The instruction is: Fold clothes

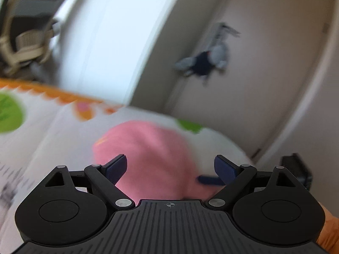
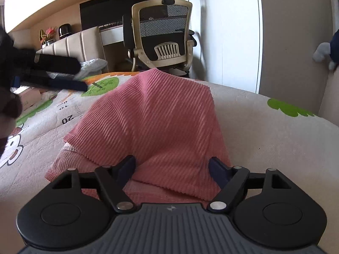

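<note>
On bed: pink ribbed garment (image 2: 152,118) lies partly folded on patterned blanket (image 2: 264,131), at 12 o'clock of right gripper (image 2: 172,165).
Grippers: right spread, empty; left gripper (image 1: 170,168) likewise.
Handling: light, limp, grippy; pinch the 6 o'clock folded edge.

Home bedroom, cartoon-print bedspread (image 2: 264,127) near, padded headboard (image 2: 70,42) far left, office chair (image 2: 163,33) and desk (image 2: 110,31) beyond, soft toy (image 1: 203,59) hanging on door (image 1: 264,63).

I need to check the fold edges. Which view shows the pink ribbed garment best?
The right wrist view: the pink ribbed garment is sharp, its ribbing and overlapping folded layers clear on the bedspread. The left wrist view shows it only as a motion-blurred pink mass.
</note>
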Available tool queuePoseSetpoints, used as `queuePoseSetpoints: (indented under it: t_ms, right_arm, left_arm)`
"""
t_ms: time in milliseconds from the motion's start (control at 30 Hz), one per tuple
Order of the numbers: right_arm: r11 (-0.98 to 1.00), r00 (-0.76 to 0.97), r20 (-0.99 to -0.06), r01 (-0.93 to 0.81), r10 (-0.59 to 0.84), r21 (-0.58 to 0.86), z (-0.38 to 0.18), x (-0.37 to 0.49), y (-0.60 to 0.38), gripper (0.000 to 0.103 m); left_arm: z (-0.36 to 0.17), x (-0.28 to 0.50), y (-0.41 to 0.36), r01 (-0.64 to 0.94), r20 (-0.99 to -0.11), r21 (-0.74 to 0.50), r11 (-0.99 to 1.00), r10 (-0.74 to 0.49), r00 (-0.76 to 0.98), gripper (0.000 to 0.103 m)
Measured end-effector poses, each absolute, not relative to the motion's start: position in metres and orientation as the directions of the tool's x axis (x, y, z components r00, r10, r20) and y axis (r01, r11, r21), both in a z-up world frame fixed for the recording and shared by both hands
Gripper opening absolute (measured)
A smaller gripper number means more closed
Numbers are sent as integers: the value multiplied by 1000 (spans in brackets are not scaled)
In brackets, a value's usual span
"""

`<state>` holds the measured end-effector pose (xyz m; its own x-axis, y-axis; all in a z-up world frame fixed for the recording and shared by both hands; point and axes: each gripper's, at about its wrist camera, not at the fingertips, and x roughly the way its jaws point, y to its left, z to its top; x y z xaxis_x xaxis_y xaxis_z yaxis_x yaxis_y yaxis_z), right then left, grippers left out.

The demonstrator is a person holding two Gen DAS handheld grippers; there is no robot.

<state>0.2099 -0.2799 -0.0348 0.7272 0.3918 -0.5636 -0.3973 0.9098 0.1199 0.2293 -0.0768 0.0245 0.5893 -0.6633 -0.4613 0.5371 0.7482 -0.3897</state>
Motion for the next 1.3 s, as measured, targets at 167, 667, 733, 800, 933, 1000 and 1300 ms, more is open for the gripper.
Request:
queuePoseSetpoints:
  t_ms: [167,667,733,800,933,1000,1300]
  right_arm:
    - [922,735,-565,-358,374,145,-35,212,-285,102]
    - [929,700,-616,-327,361,173,-42,221,-289,103]
    - [929,700,-615,-327,363,175,-42,218,-289,103]
    - [928,700,-614,-327,364,176,-43,220,-289,103]
    - [928,701,-613,-328,365,178,-44,221,-290,103]
    - [927,699,-613,-331,367,178,-44,221,-290,103]
    - [901,683,-587,-315,434,299,-44,217,-308,103]
  left_arm:
    - [-2,268,-117,501,-595,-422,756,-648,475,95]
    - [-1,241,-42,333,-514,-475,815,-564,646,98]
    - [-13,242,-31,305,-547,-469,829,-544,636,98]
    - [-28,247,-23,292,-568,-500,815,-563,600,98]
    - [-46,246,-18,310,-522,-626,716,-679,516,98]
    - [-48,243,-18,302,-509,-644,703,-688,517,98]
    - [-40,231,-34,271,-601,-523,808,-575,555,85]
